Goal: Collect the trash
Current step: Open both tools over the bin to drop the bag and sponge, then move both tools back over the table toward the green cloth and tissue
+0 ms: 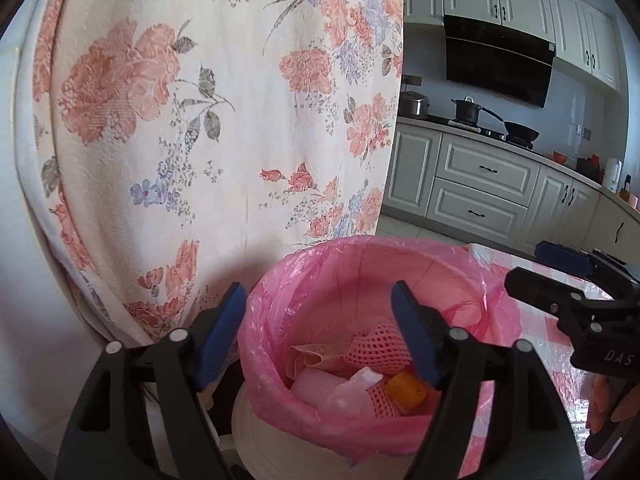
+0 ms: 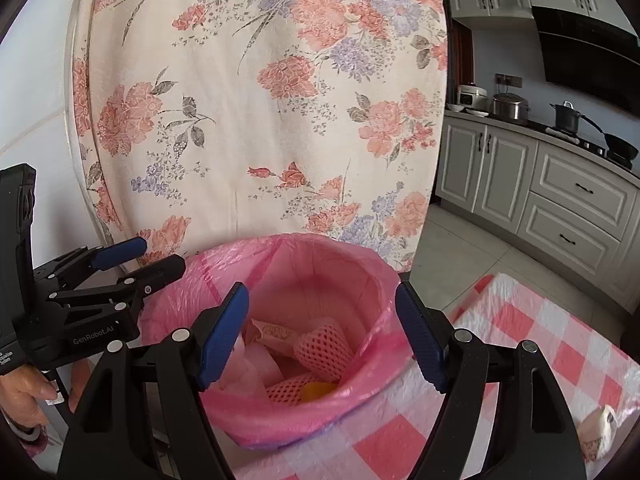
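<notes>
A white trash bin lined with a pink bag (image 1: 280, 304) (image 2: 360, 384) stands just in front of both grippers. Inside lie pink foam nets (image 1: 378, 346) (image 2: 324, 346), an orange cap (image 1: 406, 390) (image 2: 318, 391), crumpled paper and plastic. My left gripper (image 1: 320, 332) is open and empty above the bin's near rim; it also shows in the right wrist view (image 2: 140, 256). My right gripper (image 2: 320, 336) is open and empty over the bin; it also shows in the left wrist view (image 1: 536, 264).
A floral cloth (image 1: 224, 112) hangs right behind the bin. A pink-and-white checked tablecloth (image 2: 560, 340) lies to the right, with a crumpled white scrap (image 2: 600, 432) on it. Kitchen cabinets and a stove with pots (image 1: 492, 120) are at the far right.
</notes>
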`<state>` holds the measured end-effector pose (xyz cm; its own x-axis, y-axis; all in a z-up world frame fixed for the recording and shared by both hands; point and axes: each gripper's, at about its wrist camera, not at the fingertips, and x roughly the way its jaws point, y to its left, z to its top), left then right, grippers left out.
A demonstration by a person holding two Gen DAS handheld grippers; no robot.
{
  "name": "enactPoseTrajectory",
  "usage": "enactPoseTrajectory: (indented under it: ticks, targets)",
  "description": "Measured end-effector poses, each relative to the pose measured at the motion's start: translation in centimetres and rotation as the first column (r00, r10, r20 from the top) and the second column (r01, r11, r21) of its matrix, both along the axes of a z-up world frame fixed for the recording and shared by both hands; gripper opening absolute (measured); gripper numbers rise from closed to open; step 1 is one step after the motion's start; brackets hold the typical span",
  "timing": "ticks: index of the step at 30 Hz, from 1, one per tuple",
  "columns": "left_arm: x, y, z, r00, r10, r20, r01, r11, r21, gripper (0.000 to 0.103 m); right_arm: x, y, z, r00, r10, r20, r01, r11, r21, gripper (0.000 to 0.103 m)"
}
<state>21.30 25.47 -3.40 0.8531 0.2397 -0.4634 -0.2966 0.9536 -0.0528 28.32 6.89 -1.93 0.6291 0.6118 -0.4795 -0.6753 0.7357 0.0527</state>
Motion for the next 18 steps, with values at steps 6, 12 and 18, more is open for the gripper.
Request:
enactPoseTrajectory:
  ticks: [6, 12, 18]
  targets:
    - [-2.4, -2.0, 0.9, 0.999, 0.026, 0.043, -0.027, 1.0, 0.008, 0.098, -2.2, -3.1, 0.3, 0.998, -0.058, 0.014, 0.058, 0.998, 0.002, 0.075]
    - [-3.8, -5.4, 0.7, 0.999, -0.022, 0.035, 0.021, 1.0, 0.009, 0.098, -4.7, -7.5, 0.3, 0.991, -0.133, 0.028, 0.133, 0.991, 0.006, 0.081]
    - [-4.5, -9.1, -0.1, 0.995, -0.09, 0.032, 0.091, 0.995, -0.035, 0.098, -6.4, -12.4, -0.2, 0.977, -0.21, 0.025, 0.21, 0.978, 0.009, 0.085]
